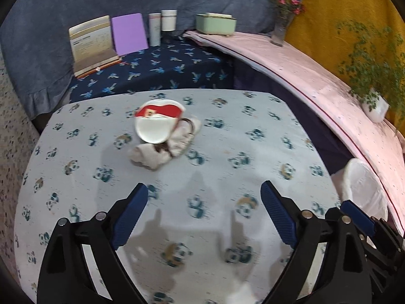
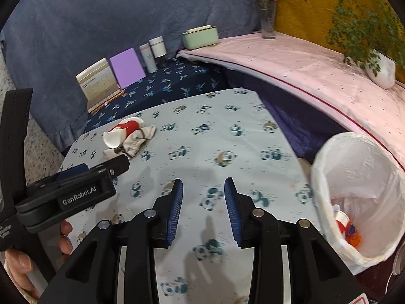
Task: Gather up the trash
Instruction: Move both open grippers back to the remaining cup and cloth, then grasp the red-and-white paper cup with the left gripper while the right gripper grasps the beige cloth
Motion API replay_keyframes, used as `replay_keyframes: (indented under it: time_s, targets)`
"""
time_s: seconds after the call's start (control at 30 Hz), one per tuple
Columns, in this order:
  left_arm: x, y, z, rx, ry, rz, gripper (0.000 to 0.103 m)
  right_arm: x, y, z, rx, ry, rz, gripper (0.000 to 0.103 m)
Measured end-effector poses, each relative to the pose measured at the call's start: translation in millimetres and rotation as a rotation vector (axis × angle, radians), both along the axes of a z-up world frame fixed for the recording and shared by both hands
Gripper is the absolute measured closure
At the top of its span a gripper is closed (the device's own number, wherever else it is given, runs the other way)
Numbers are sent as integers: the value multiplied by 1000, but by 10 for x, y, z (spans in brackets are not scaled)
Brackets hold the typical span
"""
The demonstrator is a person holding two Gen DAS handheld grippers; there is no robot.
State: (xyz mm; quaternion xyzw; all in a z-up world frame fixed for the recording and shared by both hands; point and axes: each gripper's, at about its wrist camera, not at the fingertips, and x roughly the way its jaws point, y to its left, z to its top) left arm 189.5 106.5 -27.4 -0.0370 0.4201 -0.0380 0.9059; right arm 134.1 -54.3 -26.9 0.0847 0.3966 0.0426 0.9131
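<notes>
place: was a home room
evidence: panda-print worktop (image 1: 227,131), flower vase (image 2: 267,22), potted plant (image 2: 379,68), lined bin (image 2: 359,197)

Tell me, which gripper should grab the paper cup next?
Probably the left gripper: it is open, and the paper cup on the crumpled tissue lies straight ahead of it. The right gripper sits nearer the bin.
</notes>
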Motion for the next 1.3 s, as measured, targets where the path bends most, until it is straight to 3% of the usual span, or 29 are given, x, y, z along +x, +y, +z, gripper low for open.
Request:
replay_keyframes:
  time_s: [0.3, 0.67, 0.8, 0.9, 0.97, 1.3]
  targets:
    - [386, 405, -107, 7, 20, 43, 12, 411, 469, -177, -3, 41, 73, 69]
    - [986, 536, -289, -2, 72, 27, 10, 859, 786, -371, 7, 70, 123, 69]
    - [1181, 585, -374, -40, 109, 19, 11, 1012, 867, -439, 11, 78, 131, 69]
    - [1287, 629, -425, -92, 139, 10, 22, 1105, 908, -483, 16, 86, 134, 69]
    - [1339, 642, -458, -116, 160, 2, 40, 1163, 928, -504, 19, 89, 138, 69]
    - [1260, 916, -417, -134, 131, 48, 41, 1421, 1102, -560, 65, 100, 165, 69]
